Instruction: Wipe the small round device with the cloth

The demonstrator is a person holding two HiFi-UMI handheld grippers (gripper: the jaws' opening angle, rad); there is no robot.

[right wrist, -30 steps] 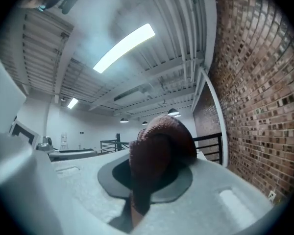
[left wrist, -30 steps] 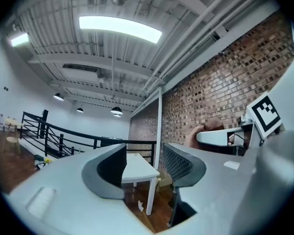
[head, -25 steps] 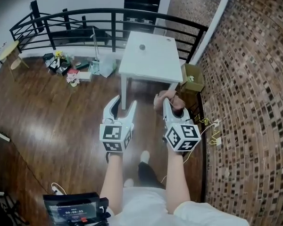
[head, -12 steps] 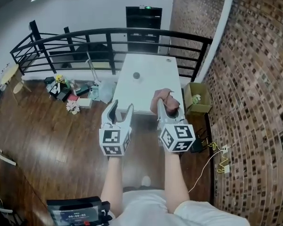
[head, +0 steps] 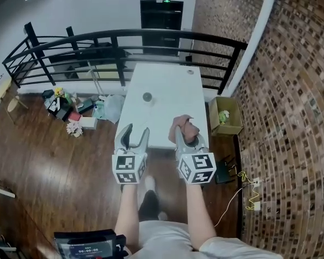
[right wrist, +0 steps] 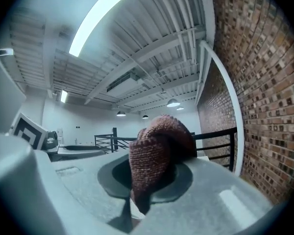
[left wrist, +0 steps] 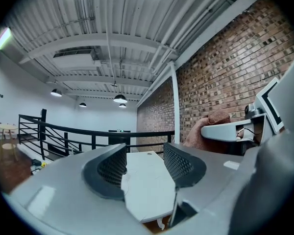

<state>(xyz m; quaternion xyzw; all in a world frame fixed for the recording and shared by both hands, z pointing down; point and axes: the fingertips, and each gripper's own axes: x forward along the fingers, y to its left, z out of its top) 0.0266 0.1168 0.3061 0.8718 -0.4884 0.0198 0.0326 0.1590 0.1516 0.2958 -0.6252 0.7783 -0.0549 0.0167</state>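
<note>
Facing smooth white table (head: 173,82), long axis running away from both fingertips | left gripper (head: 136,131): jaws slightly apart, empty | right gripper (head: 187,137): clamped on bunched, knitted brown cloth (head: 184,126) | small round device (head: 147,97), dark, lies ahead-left of cloth, well apart, almost straight beyond left gripper, the nearer one

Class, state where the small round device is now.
Head view: the small round device sits on the white table, left of centre, ahead of the left tool.
</note>
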